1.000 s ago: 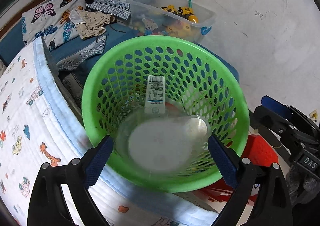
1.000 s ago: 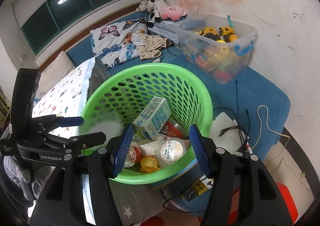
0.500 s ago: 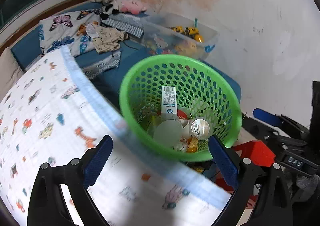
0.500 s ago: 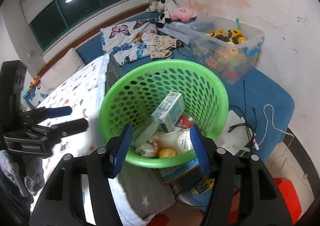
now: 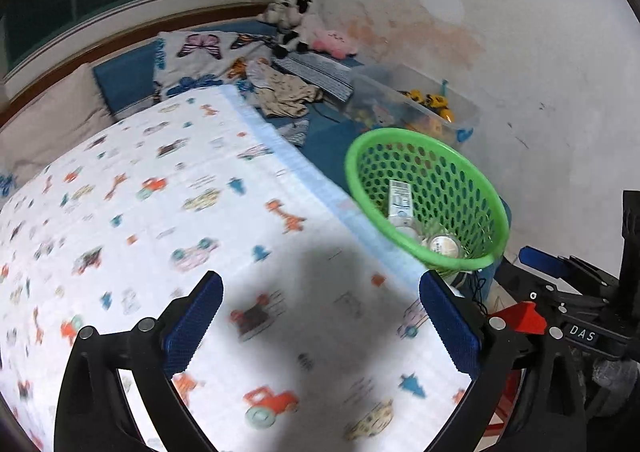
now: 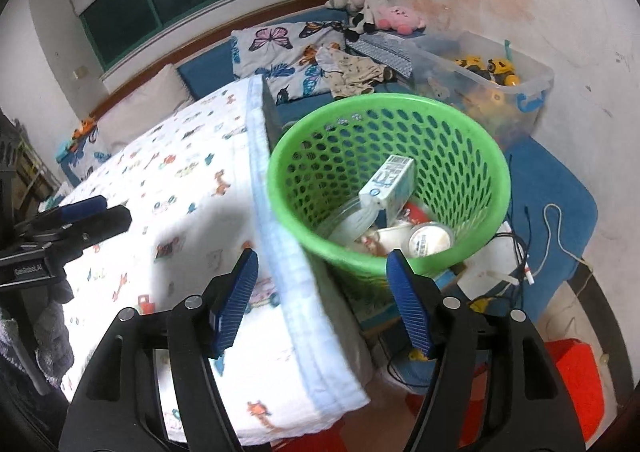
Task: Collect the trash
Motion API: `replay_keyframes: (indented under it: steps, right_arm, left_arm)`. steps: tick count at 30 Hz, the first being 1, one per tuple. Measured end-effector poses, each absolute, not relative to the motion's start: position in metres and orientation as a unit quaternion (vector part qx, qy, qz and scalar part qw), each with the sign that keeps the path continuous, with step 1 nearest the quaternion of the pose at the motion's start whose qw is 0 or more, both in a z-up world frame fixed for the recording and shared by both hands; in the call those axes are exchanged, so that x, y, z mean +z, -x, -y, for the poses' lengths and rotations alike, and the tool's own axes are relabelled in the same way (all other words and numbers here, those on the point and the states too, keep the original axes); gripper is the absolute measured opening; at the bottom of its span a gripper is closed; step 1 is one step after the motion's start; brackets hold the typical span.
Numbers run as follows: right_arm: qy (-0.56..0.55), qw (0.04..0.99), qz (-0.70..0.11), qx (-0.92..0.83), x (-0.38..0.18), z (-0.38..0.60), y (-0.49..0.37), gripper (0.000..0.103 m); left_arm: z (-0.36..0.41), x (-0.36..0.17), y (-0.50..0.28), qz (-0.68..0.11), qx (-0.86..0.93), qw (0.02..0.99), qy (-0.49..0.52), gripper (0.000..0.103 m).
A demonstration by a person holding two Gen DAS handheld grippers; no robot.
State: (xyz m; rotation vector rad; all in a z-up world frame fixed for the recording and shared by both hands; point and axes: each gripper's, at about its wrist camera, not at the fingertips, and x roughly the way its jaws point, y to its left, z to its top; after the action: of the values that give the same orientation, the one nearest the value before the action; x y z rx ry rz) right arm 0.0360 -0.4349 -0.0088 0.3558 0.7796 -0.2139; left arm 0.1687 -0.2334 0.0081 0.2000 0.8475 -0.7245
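A green perforated basket (image 6: 316,156) (image 5: 360,180) stands off the bed's corner and holds trash: a white and blue carton (image 6: 390,184) (image 5: 400,198), a lidded cup (image 6: 430,240) (image 5: 442,246), a clear plastic lid (image 6: 352,218) and wrappers. My left gripper (image 5: 320,316) hangs open and empty over the printed blanket (image 5: 180,212), with the basket off to its right. My right gripper (image 6: 324,292) hovers above the blanket's edge just in front of the basket; its jaws are opening with nothing between them. The left gripper (image 6: 86,212) also shows at the left of the right wrist view.
A clear bin of toys (image 6: 484,68) sits behind the basket by the stained wall. Butterfly pillows (image 6: 280,48), clothes and plush toys (image 6: 372,12) lie on the blue mattress. Cables (image 6: 516,252) and a red object (image 6: 576,384) lie on the floor to the right.
Both grippers have pulled back from the basket toward the bed, the left one furthest, so the basket now looks smaller and more blanket shows. The right jaws have widened a little.
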Motion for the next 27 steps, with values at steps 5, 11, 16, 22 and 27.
replay_keyframes:
  steps: [5,11,16,22,27]
  right_arm:
    - [-0.155,0.905,-0.384,-0.098,-0.009,0.408,-0.032,0.071]
    - [-0.149,0.904,-0.388,-0.102,-0.011,0.387,-0.029,0.076]
    - [-0.159,0.905,-0.379,-0.106,-0.009,0.379,-0.026,0.078]
    - [-0.145,0.910,-0.373,-0.109,-0.003,0.366,-0.025,0.082]
    - [-0.139,0.912,-0.369,-0.114,-0.002,0.361,-0.023,0.084]
  left_arm:
    - [0.202,0.006,-0.163,-0.401,-0.315,0.856,-0.082,0.096]
    - [0.171,0.003,-0.154,-0.393,-0.273,0.874,-0.080,0.096]
    - [0.148,0.006,-0.147,-0.389,-0.268,0.880,-0.056,0.096]
    - [0.137,0.010,-0.133,-0.365,-0.258,0.892,-0.072,0.096]
    - [0.133,0.011,-0.125,-0.352,-0.248,0.899,-0.078,0.096]
